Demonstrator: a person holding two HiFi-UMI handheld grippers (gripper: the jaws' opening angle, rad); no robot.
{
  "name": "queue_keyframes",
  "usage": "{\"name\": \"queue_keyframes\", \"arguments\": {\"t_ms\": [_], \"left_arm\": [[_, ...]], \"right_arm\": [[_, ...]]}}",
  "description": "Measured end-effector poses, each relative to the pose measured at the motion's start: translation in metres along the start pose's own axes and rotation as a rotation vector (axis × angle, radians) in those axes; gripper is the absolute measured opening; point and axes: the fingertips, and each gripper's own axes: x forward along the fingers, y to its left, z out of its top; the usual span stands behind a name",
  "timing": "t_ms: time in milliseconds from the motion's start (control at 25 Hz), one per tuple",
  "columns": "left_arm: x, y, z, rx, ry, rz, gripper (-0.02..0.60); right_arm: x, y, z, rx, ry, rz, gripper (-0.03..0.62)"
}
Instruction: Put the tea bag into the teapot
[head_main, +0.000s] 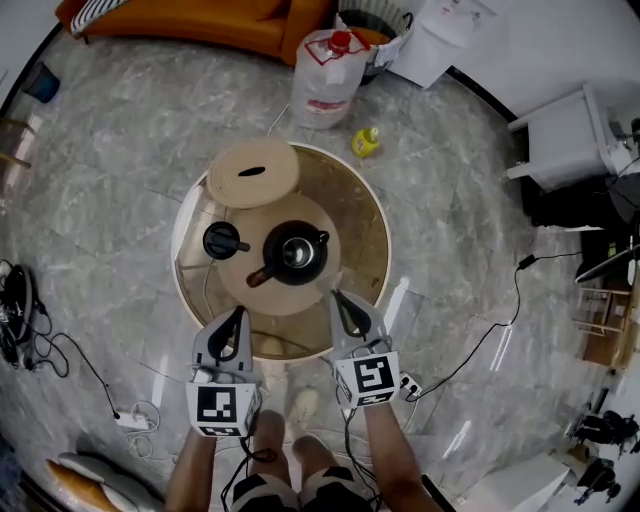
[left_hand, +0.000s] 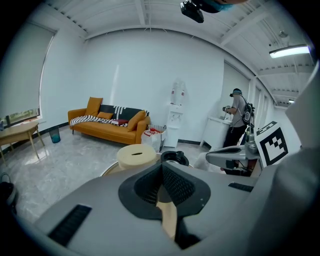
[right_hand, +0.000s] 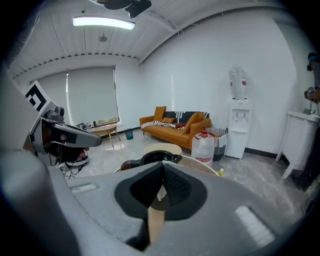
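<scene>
Both grippers sit low at the near edge of the tabletop (head_main: 375, 215). The left gripper (head_main: 238, 312) has its fingers (left_hand: 176, 186) clenched with nothing between them. The right gripper (head_main: 336, 297) is the same: its fingers (right_hand: 177, 187) are pressed together and empty. Just ahead of the fingers, between the two tips and a little nearer the right ones, stands the teapot (head_main: 295, 252). It is upright on a round board (head_main: 322, 292) with its mouth uncovered. Its lid (head_main: 222, 240) lies apart from it, straight ahead of the left fingers, at the board's edge. No view lets me make out the tea bag, and I cannot tell whether it is inside the pot. Farther ahead of the left fingers a beige disc (head_main: 252, 172) rests on the far rim of the tabletop. Beyond that, on the floor, stand a water jug (head_main: 325, 75) and a small yellow bottle (head_main: 366, 141), with an orange sofa (head_main: 200, 20) farthest off.
</scene>
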Motion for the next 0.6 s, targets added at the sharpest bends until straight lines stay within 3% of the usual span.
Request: {"name": "queue_keyframes", "arguments": {"t_ms": [600], "left_arm": [[0.005, 0.026, 0.066, 0.022, -0.047, 0.023, 0.017]], "right_arm": [[0.026, -0.001, 0.081, -0.014, -0.077, 0.011, 0.002]]}}
